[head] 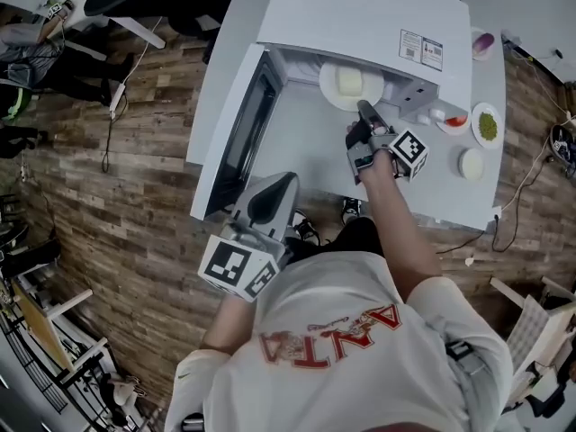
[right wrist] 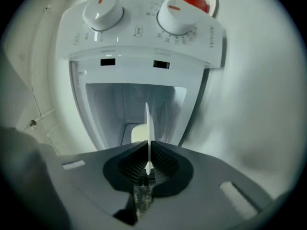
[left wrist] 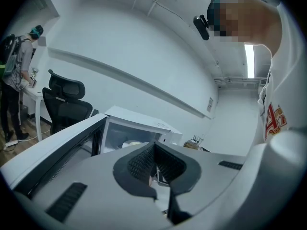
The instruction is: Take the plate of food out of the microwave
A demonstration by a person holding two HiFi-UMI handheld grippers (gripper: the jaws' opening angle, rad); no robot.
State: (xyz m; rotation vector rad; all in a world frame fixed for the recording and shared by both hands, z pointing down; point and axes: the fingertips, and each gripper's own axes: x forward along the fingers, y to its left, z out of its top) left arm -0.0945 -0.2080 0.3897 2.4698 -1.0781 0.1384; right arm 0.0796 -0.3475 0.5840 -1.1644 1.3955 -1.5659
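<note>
The white microwave (head: 360, 16) stands on a white table with its door (head: 238, 133) swung open to the left. A white plate (head: 335, 95) carrying a pale block of food (head: 349, 81) sits at the mouth of the cavity. My right gripper (head: 364, 111) is shut on the plate's near rim. In the right gripper view the plate (right wrist: 148, 121) runs edge-on between the pads of the right gripper (right wrist: 149, 145), with the food (right wrist: 138, 133) to its left. My left gripper (head: 270, 201) hangs shut and empty in front of the door, away from the plate (left wrist: 130, 143).
Right of the microwave the table holds small dishes: one with green food (head: 487, 125), one with red food (head: 454, 121), a white bowl (head: 471, 163). The control knobs (right wrist: 103, 11) face the right gripper. An office chair (left wrist: 67, 104) and a person (left wrist: 17, 75) are at the far left.
</note>
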